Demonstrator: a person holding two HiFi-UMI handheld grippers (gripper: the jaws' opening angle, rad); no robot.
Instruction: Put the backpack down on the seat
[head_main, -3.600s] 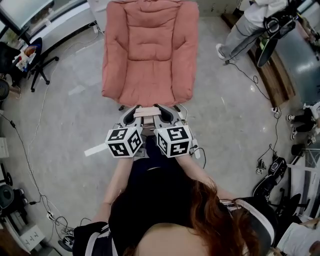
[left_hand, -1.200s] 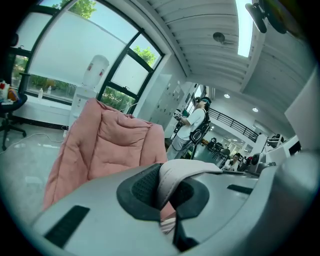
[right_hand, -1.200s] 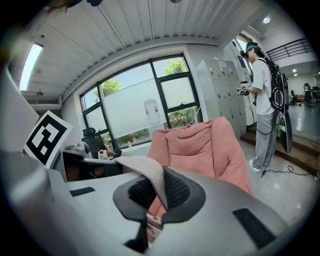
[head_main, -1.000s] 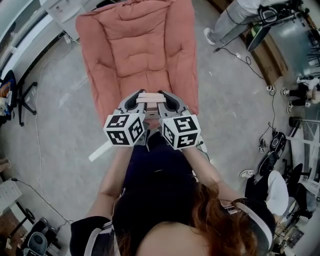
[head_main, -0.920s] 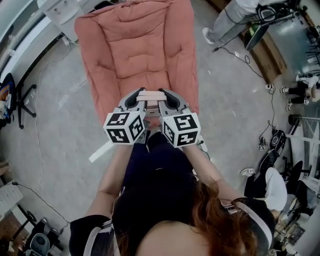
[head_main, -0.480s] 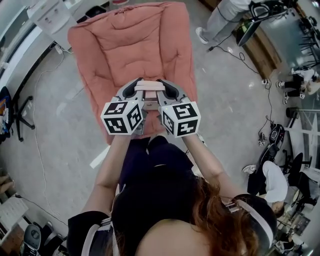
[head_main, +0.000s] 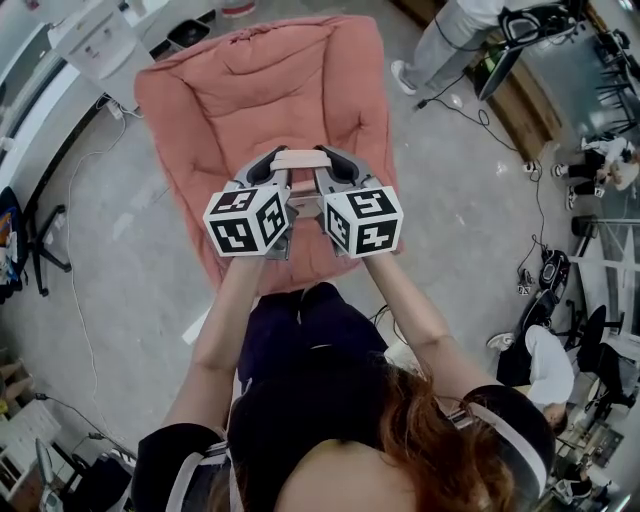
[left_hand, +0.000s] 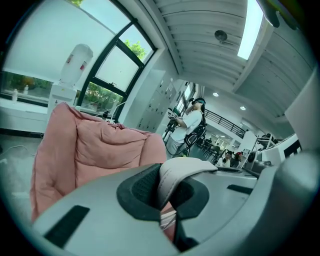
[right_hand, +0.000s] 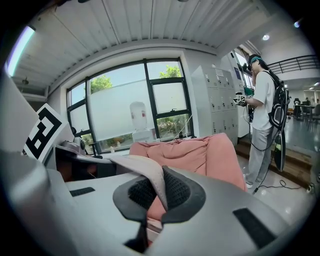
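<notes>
Not done yet. Left gripper and right gripper are both clamped on the backpack's pale strap, side by side, above the front part of the pink seat. Left to do, by my read: lower it onto the cushion and let go. The backpack body is hidden under the grippers and marker cubes in head view. Gripper views show only the strap between the pads, so can't tell if the bag touches the seat.
</notes>
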